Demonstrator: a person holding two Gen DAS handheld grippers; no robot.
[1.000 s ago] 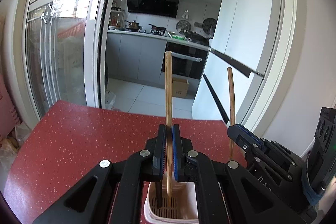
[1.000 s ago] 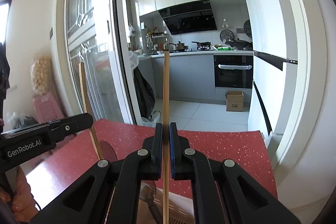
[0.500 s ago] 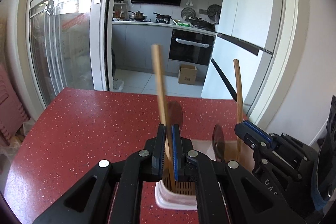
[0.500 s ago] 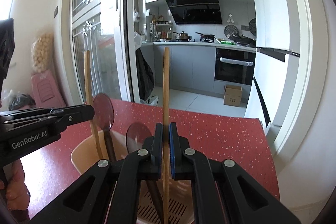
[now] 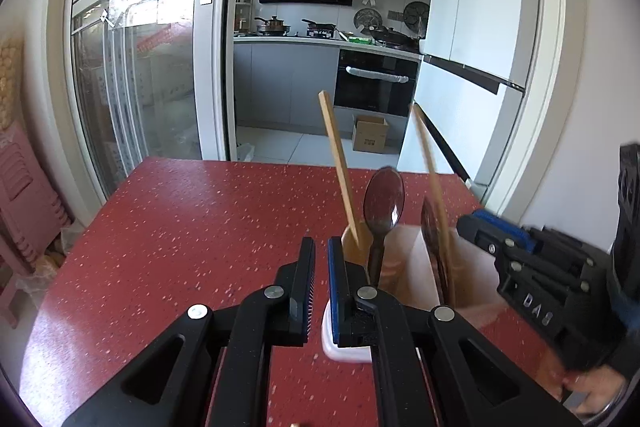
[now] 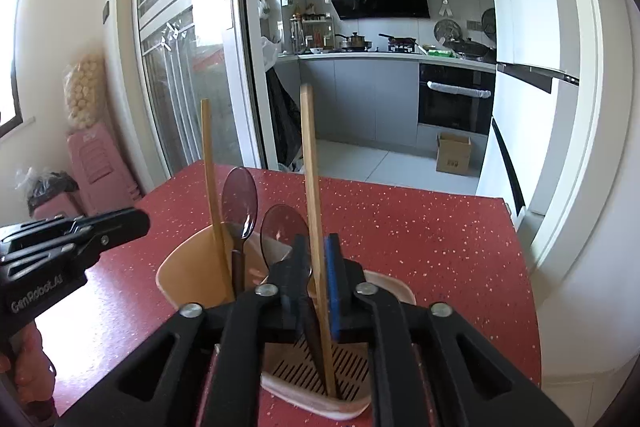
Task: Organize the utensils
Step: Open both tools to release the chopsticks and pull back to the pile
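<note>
A beige utensil holder (image 6: pixel 188 267) with a slotted bottom stands on the red speckled table (image 6: pixel 420 235). In it stand two dark spoons (image 6: pixel 239 203) and two wooden chopsticks. My left gripper (image 5: pixel 319 287) is open and empty, just left of the holder (image 5: pixel 404 267); one chopstick (image 5: pixel 340 167) leans free in the holder. My right gripper (image 6: pixel 317 283) is over the holder with its jaws slightly apart around the other chopstick (image 6: pixel 310 163), whose tip rests on the slotted bottom. The right gripper also shows in the left wrist view (image 5: pixel 500 243).
The table's far edge faces a kitchen doorway with a glass sliding door (image 5: pixel 140 67) on the left and a white fridge (image 5: pixel 472 47) on the right. Pink stools (image 6: pixel 96 163) stand by the left wall. A cardboard box (image 5: pixel 370 135) lies on the kitchen floor.
Both grippers lowered their chopsticks into the holder. The left gripper opened, let its chopstick go and drew left. The right gripper's jaws have parted a little around its chopstick.
</note>
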